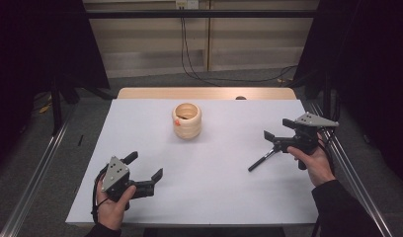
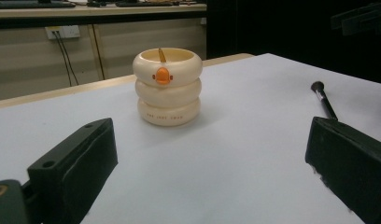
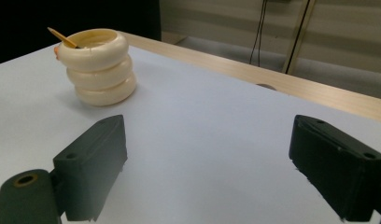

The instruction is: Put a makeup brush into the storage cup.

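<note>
Your right tongs (image 1: 269, 139) sit at the right side of the desk (image 1: 209, 197), jaws spread wide with nothing between them, as the right gripper view shows: bare white surface lies in the gap. The thing nearest them is the black brush (image 1: 262, 161), lying flat on the desk just below and to the left of those jaws in the high view. Its long axis runs on a diagonal, from the end near your right hand (image 1: 315, 163) down and left toward the middle of the desk. That diagonal is what the coming move turns on: to my eye you need to bring the right tongs down onto the shaft with the jaws set across it, not along it, so a small turn of the wrist looks necessary. The right hand is plainly the nearer 1. Your left tongs (image 1: 144, 167) are well apart from the brush at the lower left, also open and empty, and from the left gripper view the brush (image 2: 323, 99) shows far off to the right. The cream holder (image 1: 186, 120), stacked from 3 rings with an orange knob on its side and a thin stick inside, stands upright near the far middle of the desk, well apart from both tongs and likely where the brush belongs.
</note>
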{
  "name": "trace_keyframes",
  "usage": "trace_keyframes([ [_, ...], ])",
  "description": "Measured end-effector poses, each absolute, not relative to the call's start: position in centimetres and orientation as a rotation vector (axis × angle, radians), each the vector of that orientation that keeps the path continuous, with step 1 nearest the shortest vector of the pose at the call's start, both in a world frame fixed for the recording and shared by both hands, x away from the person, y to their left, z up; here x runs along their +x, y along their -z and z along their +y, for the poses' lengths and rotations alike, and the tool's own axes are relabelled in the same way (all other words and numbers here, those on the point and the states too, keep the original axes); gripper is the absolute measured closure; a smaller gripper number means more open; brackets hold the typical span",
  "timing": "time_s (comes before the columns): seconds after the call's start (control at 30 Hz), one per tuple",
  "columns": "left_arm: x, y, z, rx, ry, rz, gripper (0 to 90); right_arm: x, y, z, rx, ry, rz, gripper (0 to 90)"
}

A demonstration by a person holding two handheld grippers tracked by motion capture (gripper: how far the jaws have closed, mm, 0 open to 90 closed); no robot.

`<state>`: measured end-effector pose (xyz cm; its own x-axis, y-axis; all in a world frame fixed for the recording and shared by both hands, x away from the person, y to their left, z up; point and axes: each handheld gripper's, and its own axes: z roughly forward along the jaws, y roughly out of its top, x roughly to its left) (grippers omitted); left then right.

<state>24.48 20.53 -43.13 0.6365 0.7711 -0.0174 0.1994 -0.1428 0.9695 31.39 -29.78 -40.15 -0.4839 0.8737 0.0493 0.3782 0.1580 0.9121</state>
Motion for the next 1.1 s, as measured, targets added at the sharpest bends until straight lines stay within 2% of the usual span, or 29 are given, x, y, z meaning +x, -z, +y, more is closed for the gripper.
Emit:
trace_keyframes([
  [0.6, 24.6, 43.2, 20.5, 1.687, -0.606, 0.811, 2.0, 32.6, 40.6, -30.5, 1.3, -1.151, 2.155, 20.5],
  [1.1, 24.5, 43.3, 20.5, 1.694, -0.602, 0.799, 2.2, 34.5, 41.4, -29.3, 1.481, -0.896, 2.305, 20.9],
])
